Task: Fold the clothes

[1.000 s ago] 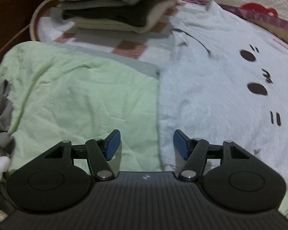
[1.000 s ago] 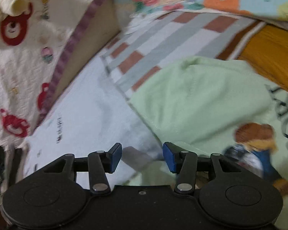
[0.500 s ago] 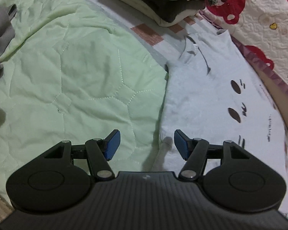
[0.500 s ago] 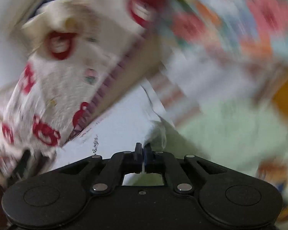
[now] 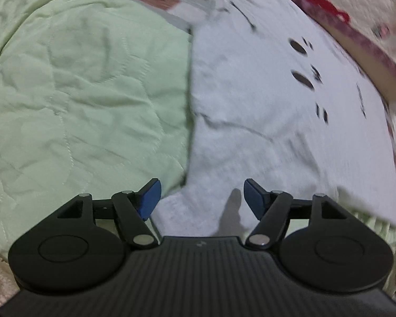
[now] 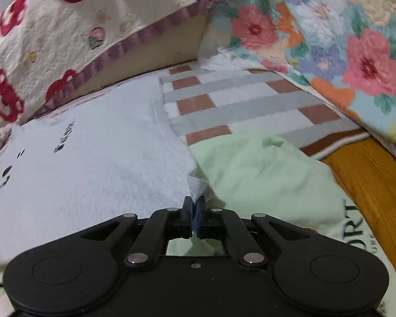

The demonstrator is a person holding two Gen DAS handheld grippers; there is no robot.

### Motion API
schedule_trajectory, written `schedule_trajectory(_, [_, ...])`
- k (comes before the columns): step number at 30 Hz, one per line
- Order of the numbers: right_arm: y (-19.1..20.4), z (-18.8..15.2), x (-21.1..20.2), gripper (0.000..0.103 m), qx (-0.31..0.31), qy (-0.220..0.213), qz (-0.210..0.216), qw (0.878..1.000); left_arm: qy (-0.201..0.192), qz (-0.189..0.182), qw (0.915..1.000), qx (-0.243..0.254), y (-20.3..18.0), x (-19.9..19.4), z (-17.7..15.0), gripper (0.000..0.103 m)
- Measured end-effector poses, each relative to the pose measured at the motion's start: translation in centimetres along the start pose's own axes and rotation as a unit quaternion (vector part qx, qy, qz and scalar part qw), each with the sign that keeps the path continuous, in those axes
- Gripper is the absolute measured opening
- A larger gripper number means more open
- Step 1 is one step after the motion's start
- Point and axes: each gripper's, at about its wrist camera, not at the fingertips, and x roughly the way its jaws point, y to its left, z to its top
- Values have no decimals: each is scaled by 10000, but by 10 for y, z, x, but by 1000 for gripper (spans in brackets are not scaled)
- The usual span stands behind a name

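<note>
Right gripper (image 6: 194, 206) jaws pinch the white shirt (image 6: 92, 163) (corner); left gripper (image 5: 200, 195) jaws, just widening, hold nothing.

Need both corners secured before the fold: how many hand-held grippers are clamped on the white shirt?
1. The right hand-held gripper pinches the white shirt at its corner; the left hand-held gripper hangs open above another edge.

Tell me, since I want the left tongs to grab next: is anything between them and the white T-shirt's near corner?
Nothing visible. The left tongs are open over the white T-shirt, its corner bare between the pads. The right tongs already pinch another corner.
</note>
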Motion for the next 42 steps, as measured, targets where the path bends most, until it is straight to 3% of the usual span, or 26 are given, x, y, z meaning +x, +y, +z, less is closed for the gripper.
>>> schedule_trajectory(3, [9,0,-9,2,-858,-265,-1177,9890,269,-51,9990,359,-9,5,-6,71])
schedule_trajectory(4, [13,0,-11,7,-1192,-344,-1319,9835,296,8,9984,480,-12,7,-8,73])
schedule_trajectory(6, [18,8,-18,10,-1064,-392,-664,9913,260,64,9969,743,-20,10,-9,81])
schedule_trajectory(8, [38,15,-14,13,-870,-130,487,9949,186,223,9938,1070,-30,11,-13,79])
schedule_trajectory(10, [71,19,-6,16,-939,172,1629,9820,102,397,9892,1407,-40,12,-17,58])
schedule_trajectory(11, [96,19,0,17,-1242,291,2113,9691,47,397,9882,1478,-42,8,-18,24])
schedule_trajectory(12, [123,17,5,18,-1572,443,2598,9518,-13,372,9877,1521,-42,2,-19,11])
schedule_trajectory(14, [179,8,11,24,-2263,786,3493,9059,-133,321,9864,1606,-44,-8,-21,10])
schedule_trajectory(16, [238,-5,10,33,-3061,1026,4189,8487,-281,175,9879,1513,-40,-23,-23,10])
schedule_trajectory(19, [296,-29,-1,51,-4137,1126,4699,7716,-378,69,9887,1448,-37,-39,-27,8])
schedule_trajectory(21, [328,-46,-7,55,-4780,1154,4908,7192,-379,116,9874,1532,-35,-47,-33,5])
schedule_trajectory(23, [346,-61,-2,60,-5178,1182,4829,6962,-392,67,9878,1503,-34,-49,-35,4])
schedule_trajectory(25, [357,-69,11,60,-5328,1214,4573,7016,-406,5,9885,1460,-33,-51,-36,4])
schedule_trajectory(28, [366,-75,36,61,-4960,1584,4518,7244,-458,-175,9884,1440,-34,-53,-34,4])
schedule_trajectory(29, [366,-77,37,50,-4841,1691,4664,7207,-461,-241,9883,1431,-34,-54,-33,4])
schedule_trajectory(30, [362,-79,31,38,-4786,1735,4905,7072,-444,-267,9877,1479,-35,-55,-33,4])
schedule_trajectory(31, [359,-82,24,16,-4758,1780,5139,6913,-404,-260,9864,1574,-37,-57,-35,8])
schedule_trajectory(32, [356,-88,17,10,-4778,1838,5265,6787,-455,-165,9852,1644,-38,-59,-37,10])
schedule_trajectory(33, [354,-95,10,10,-4825,1896,5343,6677,-534,-45,9839,1703,-39,-61,-38,28])
schedule_trajectory(34, [351,-103,4,8,-4958,1868,5341,6588,-612,75,9824,1762,-40,-64,-40,64])
schedule_trajectory(35, [348,-112,-2,8,-5169,1732,5251,6535,-734,94,9823,1722,-39,-66,-39,77])
schedule_trajectory(36, [345,-121,-9,8,-5392,1563,5133,6491,-857,20,9829,1631,-36,-67,-37,82])
schedule_trajectory(40, [338,-144,-26,8,-6112,799,4610,6383,-943,-116,9870,1299,-22,-60,-5,82])
schedule_trajectory(42, [339,-151,-34,15,-6323,537,4497,6285,-798,-262,9890,1218,-13,-51,19,82])
